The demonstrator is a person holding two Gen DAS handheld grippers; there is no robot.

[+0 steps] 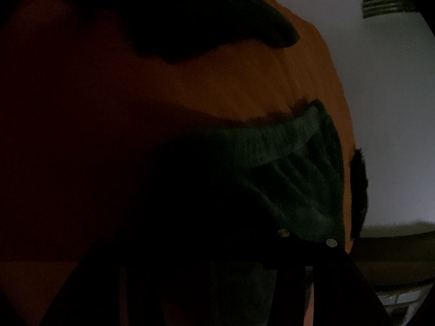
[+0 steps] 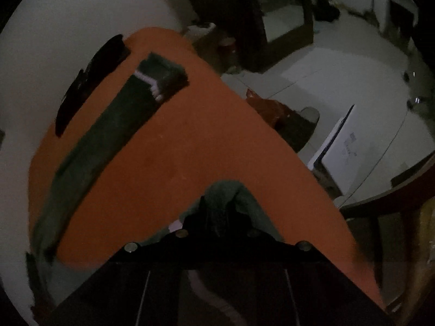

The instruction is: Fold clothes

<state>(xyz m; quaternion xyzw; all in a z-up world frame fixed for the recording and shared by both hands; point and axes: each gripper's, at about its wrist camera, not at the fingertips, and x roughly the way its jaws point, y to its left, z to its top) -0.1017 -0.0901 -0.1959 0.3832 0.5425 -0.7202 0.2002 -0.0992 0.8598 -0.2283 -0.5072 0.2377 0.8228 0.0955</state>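
The scene is very dim. A dark green garment lies on the orange table (image 2: 190, 141). In the right wrist view it shows as a long folded strip (image 2: 108, 130) with a white drawstring (image 2: 152, 84) at its far end. My right gripper (image 2: 221, 212) is shut on a bunched corner of that green cloth (image 2: 231, 190) at the near table edge. In the left wrist view the garment's ribbed waistband (image 1: 285, 141) sits just ahead of my left gripper (image 1: 212, 258). Its fingers are lost in shadow, so I cannot make out how the jaws stand.
A black garment (image 2: 92, 81) lies along the table's far edge by the white wall (image 1: 394, 108). A dark shape (image 1: 217, 13) hangs over the table in the left wrist view. Right of the table are a tiled floor, a white box (image 2: 345, 149) and a wooden chair (image 2: 394, 198).
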